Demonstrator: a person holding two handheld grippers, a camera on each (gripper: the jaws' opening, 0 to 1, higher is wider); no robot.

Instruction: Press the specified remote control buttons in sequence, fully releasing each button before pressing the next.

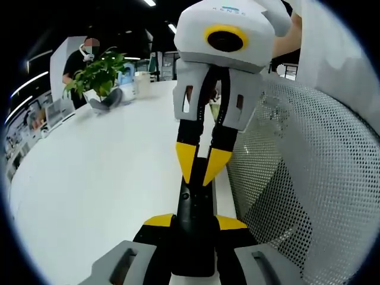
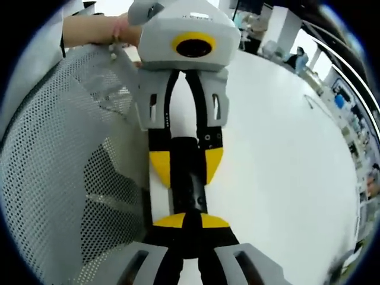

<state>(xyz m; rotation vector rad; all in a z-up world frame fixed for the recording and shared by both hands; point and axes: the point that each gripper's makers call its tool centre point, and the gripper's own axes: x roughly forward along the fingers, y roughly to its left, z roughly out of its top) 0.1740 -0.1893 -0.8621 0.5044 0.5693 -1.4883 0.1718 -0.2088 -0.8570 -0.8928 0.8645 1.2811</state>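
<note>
Black remote control (image 1: 193,228) clamped between left gripper (image 1: 195,222) jaws, right gripper (image 2: 185,220) closed, tips pressed on remote, white table (image 1: 107,172) beneath, mesh chair back (image 1: 309,178) beside.

Left claw (image 1: 195,222) clamps the black remote (image 1: 195,228) between its yellow-tipped jaws. Right claw (image 1: 202,165) faces it, tips together, over the remote's far end.

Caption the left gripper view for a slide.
Left tool grips a black remote over a white table; right tool's closed yellow tips sit at its far end.
</note>
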